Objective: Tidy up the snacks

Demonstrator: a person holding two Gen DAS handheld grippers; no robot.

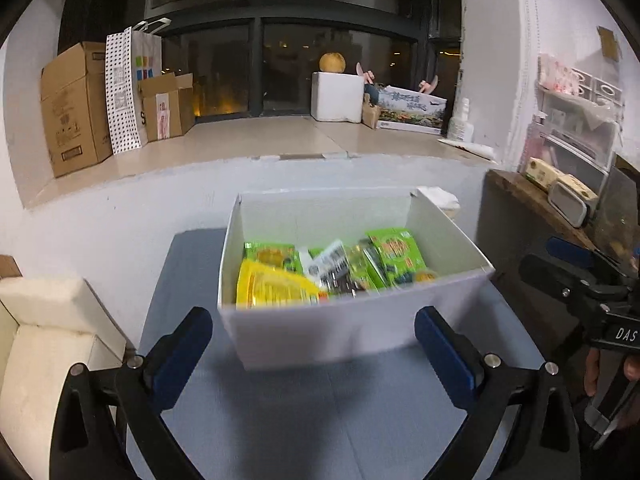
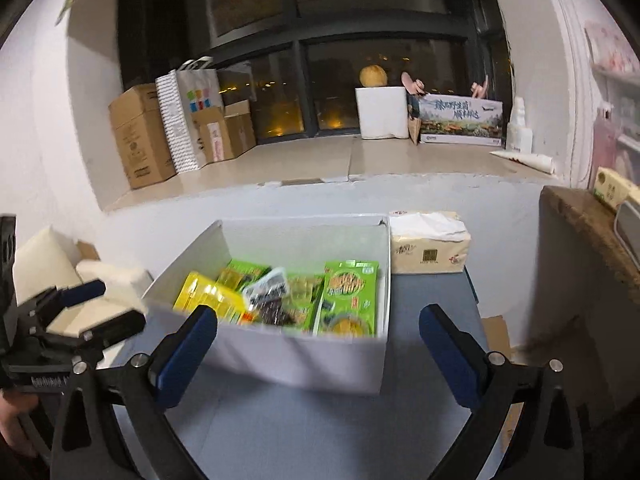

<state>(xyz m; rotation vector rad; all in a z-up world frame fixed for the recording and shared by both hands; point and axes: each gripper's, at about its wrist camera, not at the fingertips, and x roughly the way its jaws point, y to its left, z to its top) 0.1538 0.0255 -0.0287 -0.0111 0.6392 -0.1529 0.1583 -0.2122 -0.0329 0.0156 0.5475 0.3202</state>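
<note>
A white box [image 1: 304, 332] [image 2: 304, 364] stands on a blue-grey tabletop [image 1: 328, 420] [image 2: 320, 432] and holds several snack packs: a yellow pack [image 1: 272, 286] [image 2: 208, 294], green packs [image 1: 394, 256] [image 2: 350, 292] and a black-and-white pack [image 1: 334, 266] [image 2: 268, 292]. My left gripper [image 1: 314, 342] [image 2: 102, 306] stands open in front of the box with nothing between its blue pads. My right gripper [image 2: 318, 344] [image 1: 560, 260] is open too, empty, just short of the box's near wall.
A tissue pack [image 2: 428, 244] lies behind the box at the right. A wooden shelf [image 1: 532, 204] [image 2: 588, 224] with small boxes flanks the table's right side. White foam blocks [image 1: 44, 320] [image 2: 108, 276] sit at the left. Cardboard boxes [image 1: 76, 108] and a foam box [image 1: 338, 96] line the window ledge.
</note>
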